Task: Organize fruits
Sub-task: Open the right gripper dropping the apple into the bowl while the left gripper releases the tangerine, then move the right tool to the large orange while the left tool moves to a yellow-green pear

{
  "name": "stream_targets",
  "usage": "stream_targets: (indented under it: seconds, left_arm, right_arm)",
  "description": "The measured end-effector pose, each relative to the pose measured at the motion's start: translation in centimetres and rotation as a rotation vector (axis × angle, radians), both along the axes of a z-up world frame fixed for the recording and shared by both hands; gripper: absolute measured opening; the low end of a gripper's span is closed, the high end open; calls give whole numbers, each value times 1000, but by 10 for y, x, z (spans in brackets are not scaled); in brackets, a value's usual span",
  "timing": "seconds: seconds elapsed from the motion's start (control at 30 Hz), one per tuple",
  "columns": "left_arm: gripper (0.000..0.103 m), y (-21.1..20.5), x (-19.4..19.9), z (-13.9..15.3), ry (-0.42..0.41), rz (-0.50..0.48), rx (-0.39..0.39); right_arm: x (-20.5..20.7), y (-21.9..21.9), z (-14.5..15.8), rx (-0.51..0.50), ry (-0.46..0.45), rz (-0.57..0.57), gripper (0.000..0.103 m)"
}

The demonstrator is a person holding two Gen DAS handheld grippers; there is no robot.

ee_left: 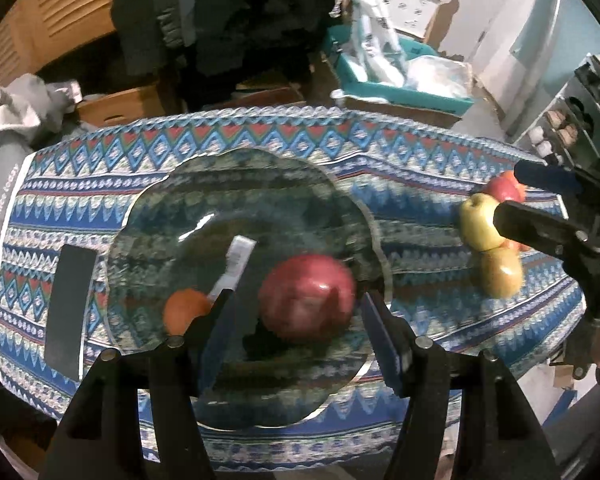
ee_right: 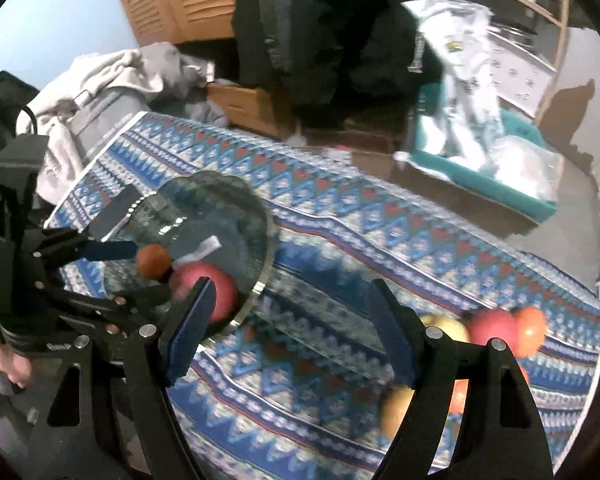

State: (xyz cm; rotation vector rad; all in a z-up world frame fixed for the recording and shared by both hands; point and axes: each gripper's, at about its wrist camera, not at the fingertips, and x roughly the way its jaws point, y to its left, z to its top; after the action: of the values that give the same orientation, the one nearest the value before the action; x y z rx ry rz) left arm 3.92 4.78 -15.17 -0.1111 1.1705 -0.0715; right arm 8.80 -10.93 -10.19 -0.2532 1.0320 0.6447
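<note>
Left claw (ee_left: 296, 320) nearest, spread wide and empty over glass plate (ee_left: 236, 184), straddling red apple (ee_left: 307, 298). Right claw (ee_right: 288, 334) likewise wide apart, gripping nothing, above patterned surface (ee_right: 340, 216).

Plate already carrying red apple and orange (ee_left: 184, 312): partly done by the look of it. Four or so fruits (ee_left: 488, 236) clustered at far end, not yet moved.

Toothbrush (ee_left: 236, 262) lying on plate, possibly in the way; dark strip (ee_left: 70, 308) just beside the rim.
</note>
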Motion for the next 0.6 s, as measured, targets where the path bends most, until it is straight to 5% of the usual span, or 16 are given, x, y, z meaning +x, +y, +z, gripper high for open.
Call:
stream_targets:
  seconds: [0.6]
  left_arm:
    - [75,-83,12,16,-21,-125,-6]
  right_arm:
    - [3,-139,14,-14,-29,-186,79]
